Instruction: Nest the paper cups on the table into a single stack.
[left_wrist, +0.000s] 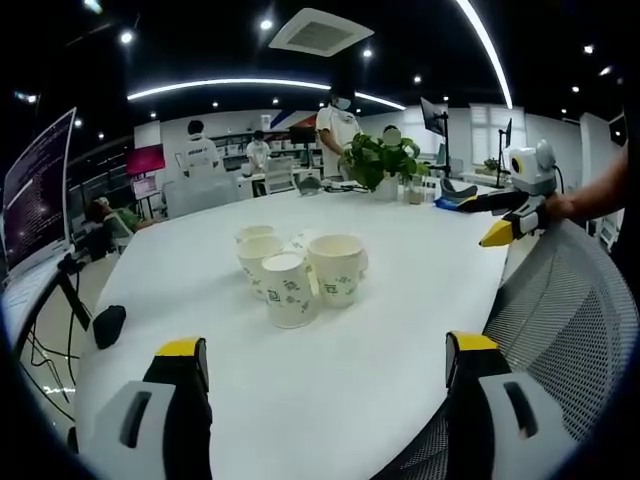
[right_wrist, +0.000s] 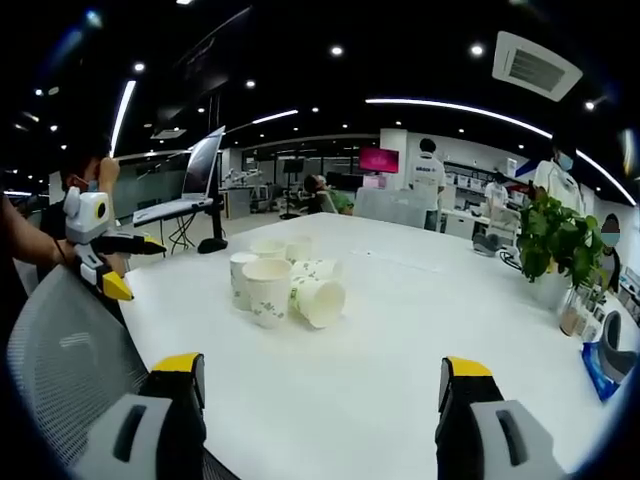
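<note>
A cluster of white paper cups (left_wrist: 298, 272) with green print sits loose near the middle of a white table (left_wrist: 380, 360), none of them nested in a stack. In the left gripper view, the left gripper (left_wrist: 328, 385) has its yellow-tipped jaws spread wide apart and holding nothing; the cups lie ahead of the jaws and well apart from them, roughly between their lines. Most cups stand upright and close together, some touching, while one (left_wrist: 340, 268) lies tipped on its side with its mouth toward the camera. The right gripper (left_wrist: 503, 230) enters that view from the right, held by a hand (left_wrist: 562, 205) above a grey mesh chair back (left_wrist: 570, 320); whether its jaws are apart cannot be told there. In the right gripper view, the right gripper (right_wrist: 318, 390) shows jaws wide apart and empty, the paper cups (right_wrist: 285, 283) again ahead and well clear of them. A potted plant (right_wrist: 553, 245) stands at the table's far right, and a laptop on a stand (right_wrist: 195, 185) rises beyond the far edge. People stand in the office behind.
</note>
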